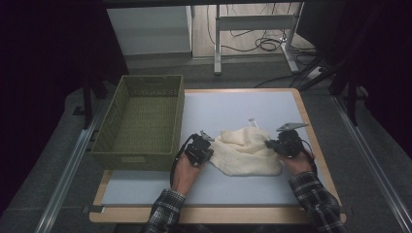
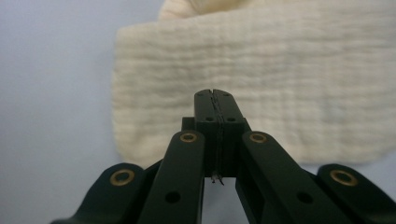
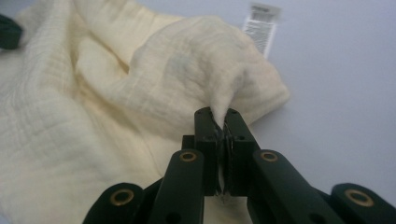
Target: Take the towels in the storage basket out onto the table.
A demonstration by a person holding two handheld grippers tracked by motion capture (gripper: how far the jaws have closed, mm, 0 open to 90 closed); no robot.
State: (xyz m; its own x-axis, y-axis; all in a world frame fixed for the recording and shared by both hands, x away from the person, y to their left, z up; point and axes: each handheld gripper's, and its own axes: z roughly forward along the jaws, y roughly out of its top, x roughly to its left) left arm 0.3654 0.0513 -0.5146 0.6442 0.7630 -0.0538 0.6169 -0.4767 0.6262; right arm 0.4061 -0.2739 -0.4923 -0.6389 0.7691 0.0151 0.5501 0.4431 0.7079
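Observation:
A crumpled cream muslin cloth lies on the pale mat, between my two grippers. My left gripper sits at the cloth's left edge. In the left gripper view its jaws are pressed flat together over the flat cloth, and no fold shows between them. My right gripper is at the cloth's right side. In the right gripper view its jaws pinch a raised fold of the cloth, which peaks up into them.
An empty olive woven basket stands at the table's left, close beside the left hand. A white sewn-in label sticks out from the cloth's far edge. Bare mat lies in front of and behind the cloth.

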